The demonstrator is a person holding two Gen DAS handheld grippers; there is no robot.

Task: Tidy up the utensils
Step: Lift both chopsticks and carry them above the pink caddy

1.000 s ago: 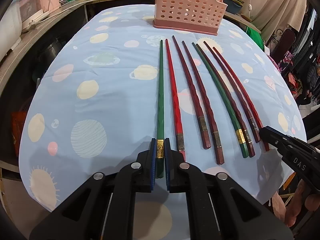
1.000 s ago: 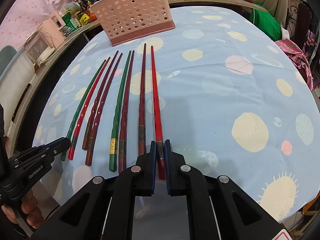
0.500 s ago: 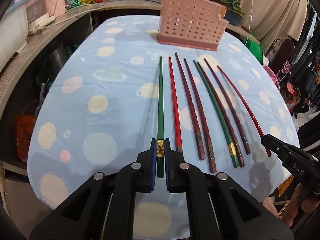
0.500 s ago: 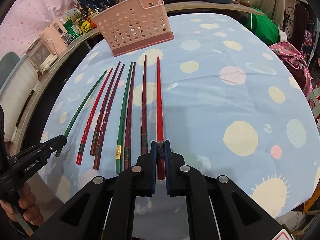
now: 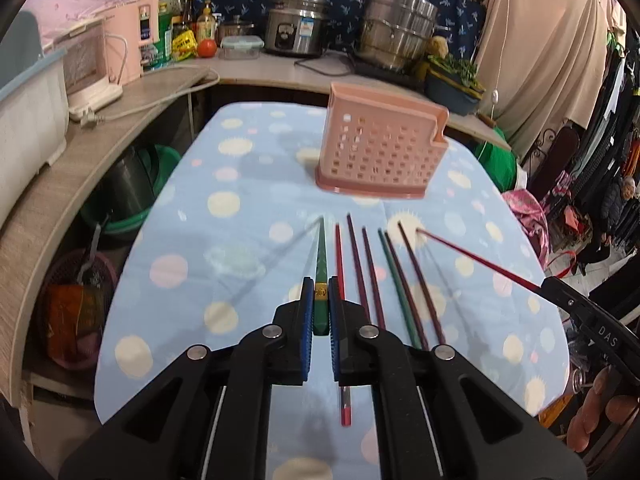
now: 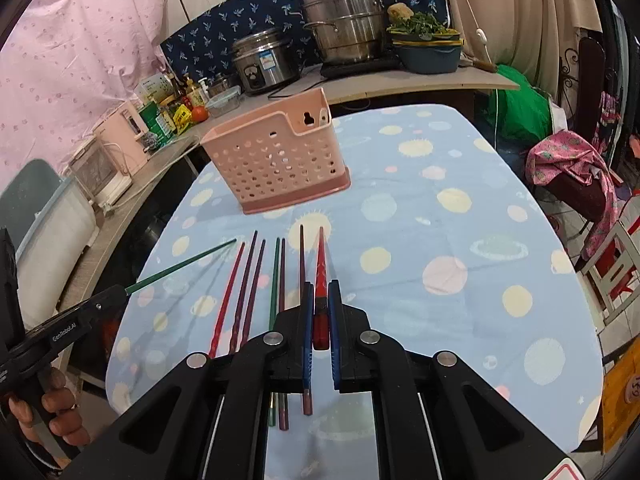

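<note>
The left gripper (image 5: 319, 300) is clamped on a green chopstick (image 5: 321, 256), the right gripper (image 6: 319, 300) on a red chopstick (image 6: 320, 268) — both sticks raised off the tablecloth (image 6: 460, 240), tips pointing toward the pink perforated basket (image 5: 380, 156) beyond the six chopsticks lying flat

Rice cooker (image 5: 294, 26), steel pot (image 5: 396, 32) behind.

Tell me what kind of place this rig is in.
Likely a home kitchen or dining corner: a rice cooker and steamer pot sit on the counter, with sauce bottles beside them, and chopsticks lie on a clothed table.
</note>
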